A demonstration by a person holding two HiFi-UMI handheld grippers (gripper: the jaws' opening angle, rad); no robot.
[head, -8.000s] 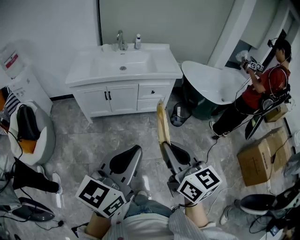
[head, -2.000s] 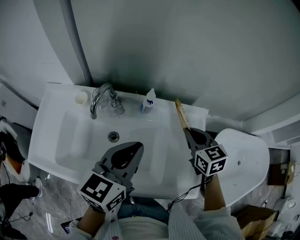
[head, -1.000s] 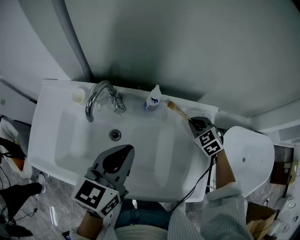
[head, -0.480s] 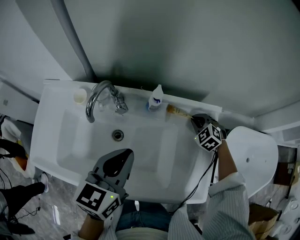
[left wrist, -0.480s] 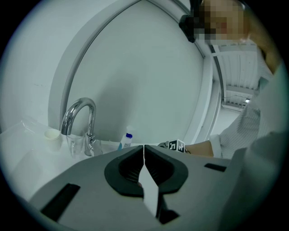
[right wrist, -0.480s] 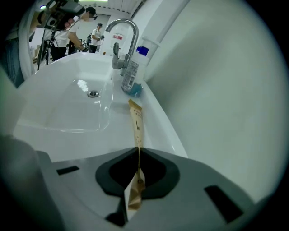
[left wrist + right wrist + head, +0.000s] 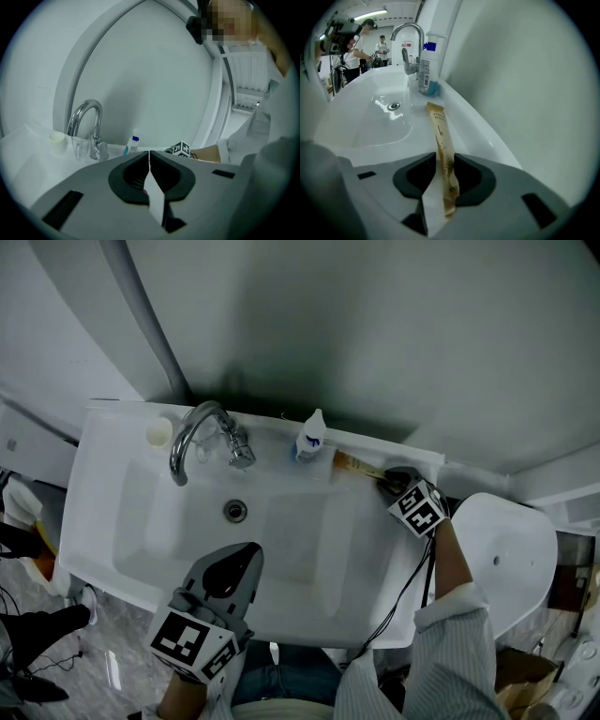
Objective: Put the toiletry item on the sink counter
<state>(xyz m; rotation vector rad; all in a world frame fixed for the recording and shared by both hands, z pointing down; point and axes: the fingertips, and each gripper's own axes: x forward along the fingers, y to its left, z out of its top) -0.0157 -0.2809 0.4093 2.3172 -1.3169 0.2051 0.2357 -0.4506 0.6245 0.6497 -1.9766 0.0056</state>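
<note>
The toiletry item, a long tan packet, lies along the back ledge of the white sink counter, right of a small blue-capped bottle. My right gripper is at the packet's right end, jaws opening. In the right gripper view the packet runs between the jaws of the right gripper, its far end resting on the counter ledge, and the pads no longer press it. My left gripper hovers over the counter's front edge, shut and empty, as the left gripper view shows.
A chrome faucet and a small white cup stand at the back left, the drain in the basin. The wall rises right behind the ledge. A white tub sits to the right. People stand far off.
The right gripper brought the packet from upright to lying on the back ledge beside the bottle, and its jaws have parted around it. The left gripper stayed over the front edge.
</note>
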